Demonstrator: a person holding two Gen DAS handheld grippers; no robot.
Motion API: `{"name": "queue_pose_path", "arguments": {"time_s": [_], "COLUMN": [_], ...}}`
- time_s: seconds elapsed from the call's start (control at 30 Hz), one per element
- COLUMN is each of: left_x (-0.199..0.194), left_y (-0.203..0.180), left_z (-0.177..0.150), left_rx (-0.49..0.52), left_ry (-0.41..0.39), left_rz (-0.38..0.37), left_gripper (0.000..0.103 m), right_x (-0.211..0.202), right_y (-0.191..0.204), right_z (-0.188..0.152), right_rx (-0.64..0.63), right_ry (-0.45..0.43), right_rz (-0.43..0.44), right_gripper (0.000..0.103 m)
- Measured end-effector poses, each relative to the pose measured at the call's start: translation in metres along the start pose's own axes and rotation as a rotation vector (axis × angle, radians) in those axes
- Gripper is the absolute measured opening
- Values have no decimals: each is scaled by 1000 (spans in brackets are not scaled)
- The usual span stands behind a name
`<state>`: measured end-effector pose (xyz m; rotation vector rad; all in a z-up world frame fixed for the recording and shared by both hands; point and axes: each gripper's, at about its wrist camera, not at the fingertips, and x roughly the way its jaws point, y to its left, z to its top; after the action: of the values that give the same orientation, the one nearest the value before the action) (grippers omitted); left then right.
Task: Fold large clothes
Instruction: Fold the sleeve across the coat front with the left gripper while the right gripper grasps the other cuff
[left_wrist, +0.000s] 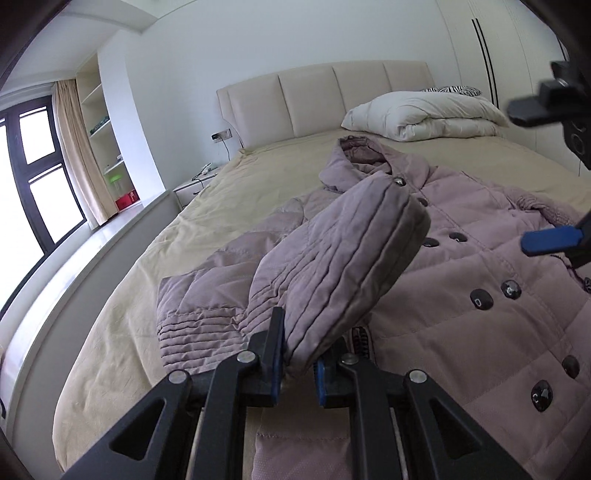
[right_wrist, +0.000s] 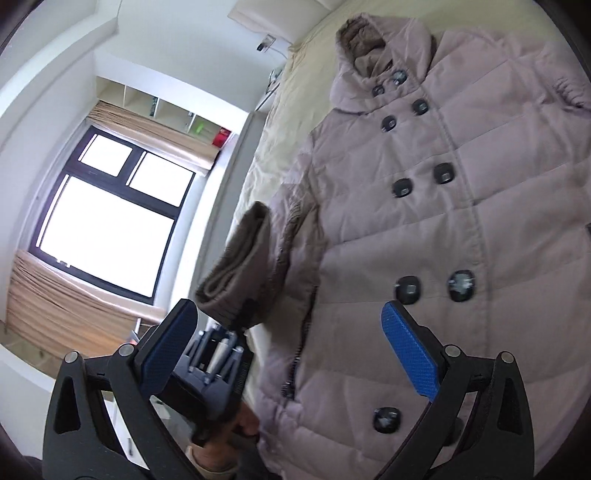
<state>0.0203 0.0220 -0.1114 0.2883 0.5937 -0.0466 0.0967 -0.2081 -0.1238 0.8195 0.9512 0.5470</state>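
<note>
I'm barely started: the coat (right_wrist: 424, 221) lies buttoned, face up on the bed (left_wrist: 147, 266). My left gripper (left_wrist: 299, 363) is clamped on one sleeve cuff (left_wrist: 332, 266), lifted — my right gripper (right_wrist: 291, 354) gapes empty above. The far sleeve seems unfolded — body folds remain.

The mauve quilted coat (right_wrist: 461, 229) lies buttoned, front up, one sleeve (left_wrist: 332, 266) lifted off it.

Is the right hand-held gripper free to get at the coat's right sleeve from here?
Probably yes: the right hand-held gripper is open and empty above the coat, and nothing lies over the right sleeve.
</note>
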Motion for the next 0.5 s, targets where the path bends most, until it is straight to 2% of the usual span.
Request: {"name": "queue_pose_path", "arguments": {"time_s": [0.1, 0.23, 0.33, 0.4, 0.47, 0.5], "left_x": [2, 13, 18, 21, 25, 25], "left_y": [-9, -21, -20, -19, -18, -17], "left_z": [3, 1, 0, 1, 2, 3], "left_rx": [35, 60, 53, 49, 41, 35], "left_ry": [-10, -20, -15, -10, -9, -18], "left_rz": [12, 11, 0, -1, 0, 0], "left_gripper": [15, 15, 15, 16, 19, 21], "right_x": [38, 86, 116, 135, 146, 148], "right_y": [5, 4, 3, 2, 0, 2], "right_z": [11, 28, 38, 44, 49, 52], "right_rx": [50, 122, 144, 136, 119, 103], "right_ry": [68, 163, 219, 253, 267, 268], "right_rz": [97, 129, 134, 134, 121, 111], "right_gripper": [89, 83, 64, 38, 30, 23]}}
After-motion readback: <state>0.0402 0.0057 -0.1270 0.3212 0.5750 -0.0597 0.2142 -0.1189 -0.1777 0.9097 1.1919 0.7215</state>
